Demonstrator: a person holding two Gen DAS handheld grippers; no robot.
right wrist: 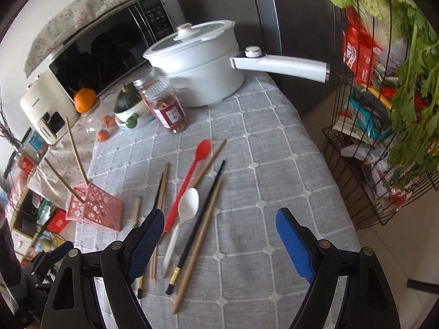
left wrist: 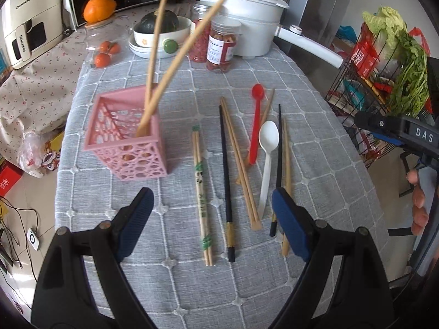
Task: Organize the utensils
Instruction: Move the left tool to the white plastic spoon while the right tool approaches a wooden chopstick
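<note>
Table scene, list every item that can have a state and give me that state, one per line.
Pink holder: upright, two chopsticks leaning inside.
Red spoon: lying on the cloth.
White spoon: lying on the cloth.
Black chopstick: lying flat, not in the holder.
White pot: lid on.
Jar: lid on.
Left hand-held gripper: open, empty.
Right hand-held gripper: open, empty.

Both tongs tilt steeply downward with nothing between the jaws: the left tongs [left wrist: 211, 219] gape wide, the right tongs [right wrist: 219, 241] likewise.
</note>
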